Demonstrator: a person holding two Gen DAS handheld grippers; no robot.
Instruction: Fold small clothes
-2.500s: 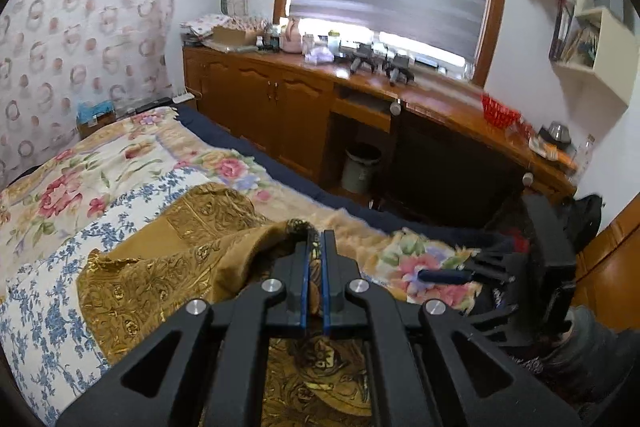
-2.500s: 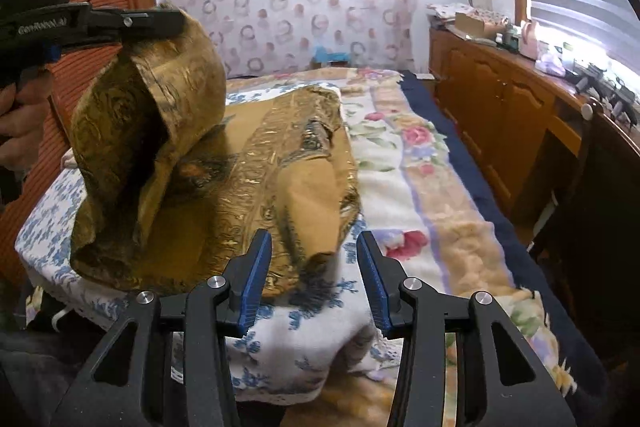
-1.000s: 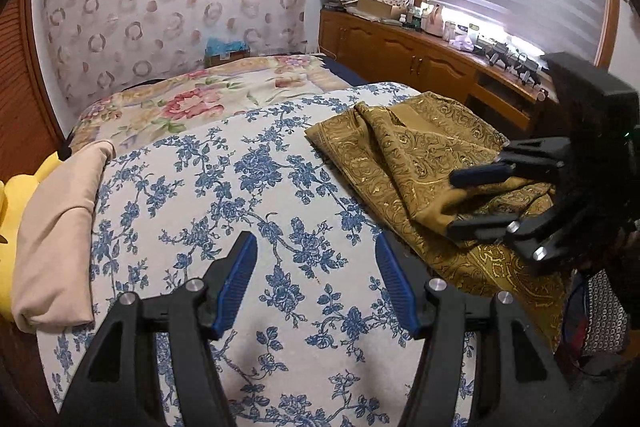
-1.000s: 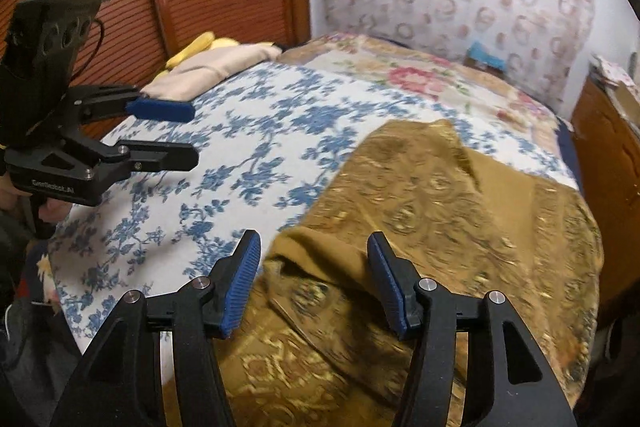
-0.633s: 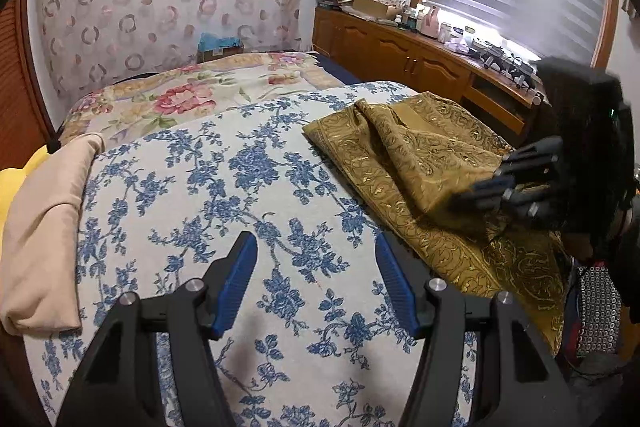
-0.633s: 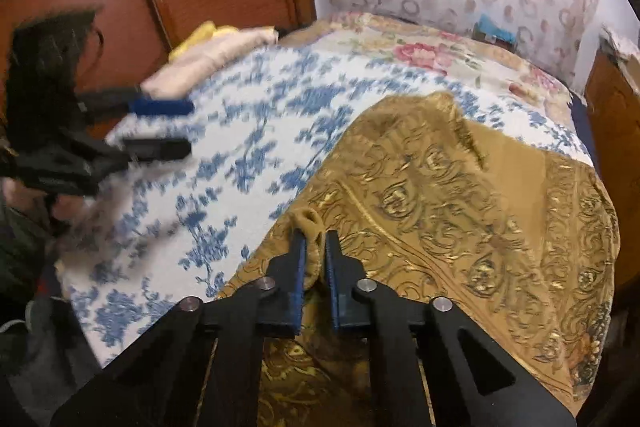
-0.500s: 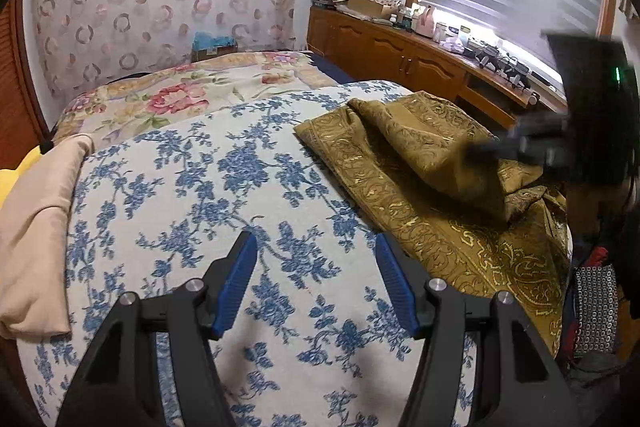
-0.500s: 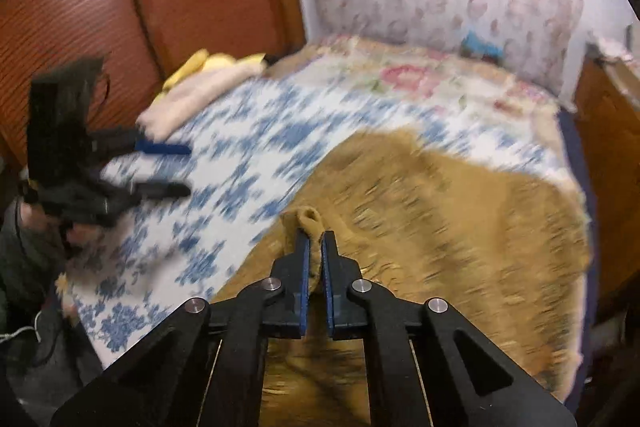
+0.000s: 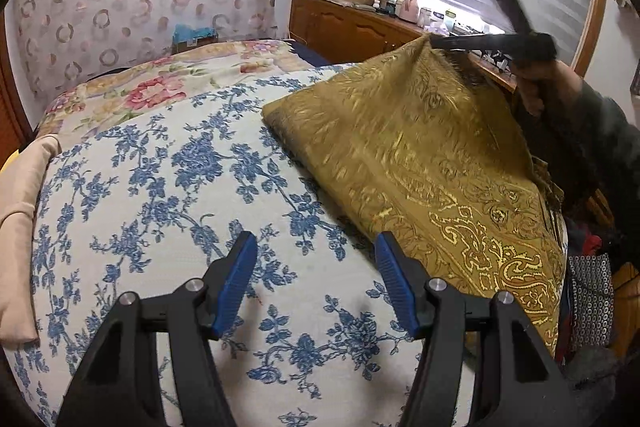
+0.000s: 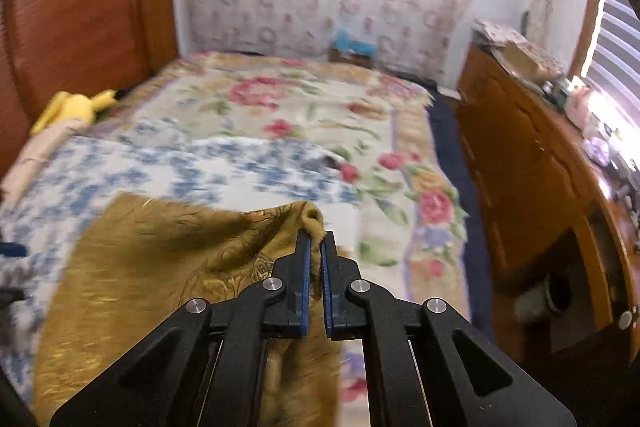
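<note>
Gold brocade garment (image 9: pixel 420 155): woven cloth, mustard ground with shiny metallic scrollwork and a wider ornate border band along its near hem. It lies toward the right edge of the bed (image 9: pixel 100 95), on the white bedspread with blue floral print (image 9: pixel 168 187). One corner is lifted clear of the bed, so the cloth hangs as a taut, tent-like sheet with its lower part resting flat on the bedspread.

Right gripper (image 10: pixel 315 251): black frame, blue ribbed pads; jaws closed on the raised corner, a small rolled tuft of fabric showing just above the tips. In the left wrist view it appears blurred at the peak of the cloth (image 9: pixel 436 43), held by a hand (image 9: pixel 536 83) in a dark sleeve.

Left gripper (image 9: pixel 314 283): jaws apart, nothing between the pads, above bare bedspread just beside the garment's near left edge; not touching it.

Beige folded cloth (image 9: pixel 20 203) lies at the left edge of the bed. Farther half of the bed carries a cream quilt with pink roses (image 10: pixel 304 107)
</note>
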